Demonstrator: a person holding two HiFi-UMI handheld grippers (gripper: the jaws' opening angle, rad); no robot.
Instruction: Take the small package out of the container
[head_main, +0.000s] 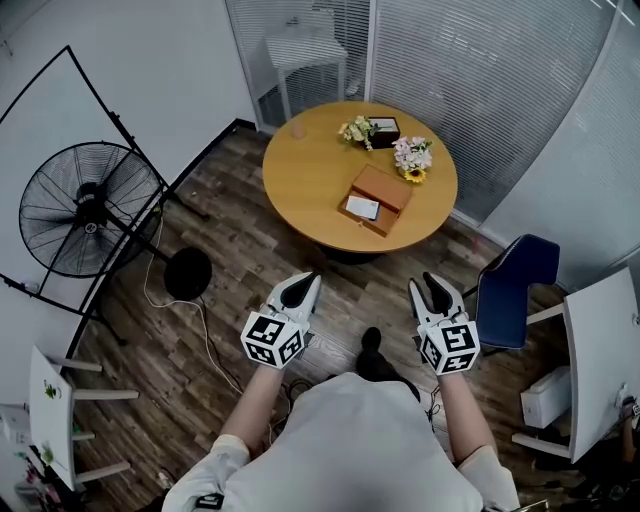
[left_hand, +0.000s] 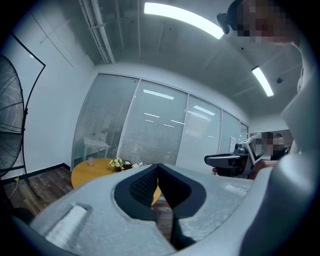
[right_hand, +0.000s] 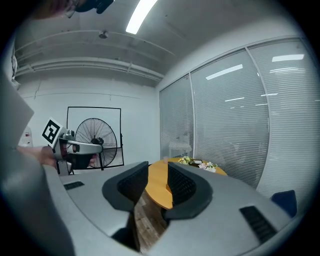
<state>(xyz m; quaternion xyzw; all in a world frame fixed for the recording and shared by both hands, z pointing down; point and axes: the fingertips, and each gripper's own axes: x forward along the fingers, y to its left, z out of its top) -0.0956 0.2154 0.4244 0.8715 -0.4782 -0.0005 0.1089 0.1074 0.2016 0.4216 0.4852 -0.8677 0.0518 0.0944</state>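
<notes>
An open brown cardboard box (head_main: 378, 197) lies on the round yellow table (head_main: 310, 175), with a small white package (head_main: 362, 208) in its near half. Both grippers hover over the wood floor, well short of the table. My left gripper (head_main: 306, 281) points at the table with its jaws closed tip to tip (left_hand: 157, 167) and nothing between them. To its right, my right gripper (head_main: 433, 284) is open, a clear gap (right_hand: 158, 167) showing between its pads, and it holds nothing. The box is hidden in both gripper views.
Two flower bunches (head_main: 412, 157) and a small dark box (head_main: 383, 127) sit at the table's far side. A black floor fan (head_main: 85, 205) stands left, a blue chair (head_main: 515, 285) and a white desk (head_main: 605, 350) right. Glass walls with blinds close the back.
</notes>
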